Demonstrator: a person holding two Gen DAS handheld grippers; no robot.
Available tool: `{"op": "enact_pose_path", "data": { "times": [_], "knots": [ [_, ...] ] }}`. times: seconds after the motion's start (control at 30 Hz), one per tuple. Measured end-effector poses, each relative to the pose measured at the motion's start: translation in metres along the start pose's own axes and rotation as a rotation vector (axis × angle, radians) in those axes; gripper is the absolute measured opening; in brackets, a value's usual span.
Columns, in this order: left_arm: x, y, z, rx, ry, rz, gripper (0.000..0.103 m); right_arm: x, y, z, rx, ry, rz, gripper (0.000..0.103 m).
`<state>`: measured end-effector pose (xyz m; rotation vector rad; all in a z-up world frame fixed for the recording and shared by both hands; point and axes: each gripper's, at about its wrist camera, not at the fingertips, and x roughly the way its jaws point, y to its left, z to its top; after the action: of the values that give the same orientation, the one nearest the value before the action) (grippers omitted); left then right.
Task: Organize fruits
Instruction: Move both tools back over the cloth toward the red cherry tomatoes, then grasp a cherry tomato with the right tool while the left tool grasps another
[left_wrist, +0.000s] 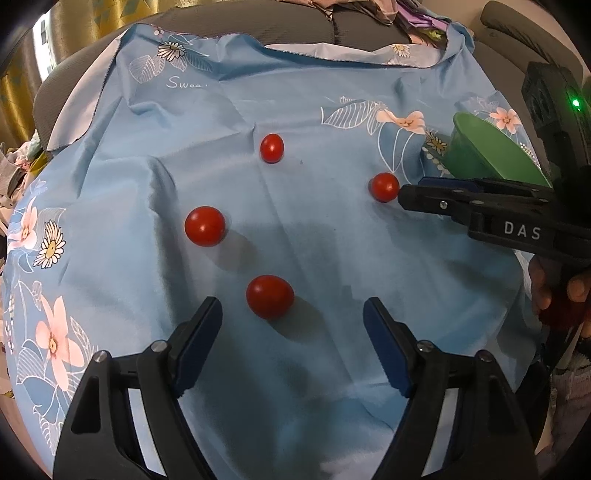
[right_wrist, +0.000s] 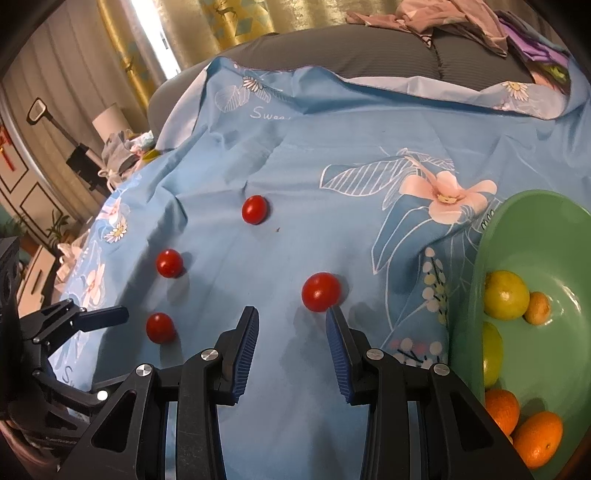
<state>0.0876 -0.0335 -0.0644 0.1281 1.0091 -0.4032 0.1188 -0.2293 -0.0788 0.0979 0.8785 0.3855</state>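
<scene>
Left gripper (left_wrist: 291, 314) fingers apart, empty, nearest tomato (left_wrist: 269, 296) just ahead. Right gripper (right_wrist: 291, 321) fingers apart, empty, another tomato (right_wrist: 320, 291) at right fingertip. Green bowl (right_wrist: 491, 236) right of it. Risk: fingertip nudge rolls tomato across soft cloth (right_wrist: 332, 166).

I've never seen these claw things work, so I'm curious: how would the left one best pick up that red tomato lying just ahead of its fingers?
Probably across its middle, coming down from above. The nearest tomato is round and smooth, lies loose on the soft blue cloth, and has free space on both sides. The left gripper stands open just short of it, wide enough to straddle it, one pad each side, closing gently.
</scene>
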Motion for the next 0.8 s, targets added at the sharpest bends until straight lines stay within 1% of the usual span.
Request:
{"op": "enact_pose_path", "data": {
  "times": [0.1, 0.33, 0.43, 0.53, 0.67, 0.73, 0.77, 0.8],
  "knots": [
    [0.001, 0.001, 0.0, -0.004, 0.003, -0.007, 0.068, 0.004, 0.002, 0.003, -0.014, 0.006, -0.013, 0.038],
    [0.003, 0.004, 0.0, -0.01, 0.0, -0.017, 0.059, 0.018, 0.007, 0.01, -0.068, 0.035, -0.057, 0.038],
    [0.006, 0.006, -0.001, -0.013, 0.001, -0.015, 0.058, 0.025, 0.009, 0.014, -0.094, 0.047, -0.099, 0.038],
    [0.009, 0.008, -0.001, -0.02, 0.005, -0.016, 0.054, 0.031, 0.01, 0.018, -0.119, 0.055, -0.143, 0.038],
    [0.013, 0.012, 0.0, -0.028, 0.01, -0.017, 0.046, 0.039, 0.012, 0.022, -0.142, 0.073, -0.193, 0.038],
    [0.014, 0.013, 0.001, -0.03, 0.012, -0.017, 0.041, 0.044, 0.012, 0.023, -0.152, 0.094, -0.213, 0.038],
    [0.015, 0.014, 0.001, -0.031, 0.013, -0.02, 0.037, 0.046, 0.013, 0.023, -0.156, 0.1, -0.219, 0.038],
    [0.015, 0.014, 0.0, -0.032, 0.013, -0.021, 0.037, 0.047, 0.013, 0.023, -0.158, 0.104, -0.226, 0.038]
  ]
}}
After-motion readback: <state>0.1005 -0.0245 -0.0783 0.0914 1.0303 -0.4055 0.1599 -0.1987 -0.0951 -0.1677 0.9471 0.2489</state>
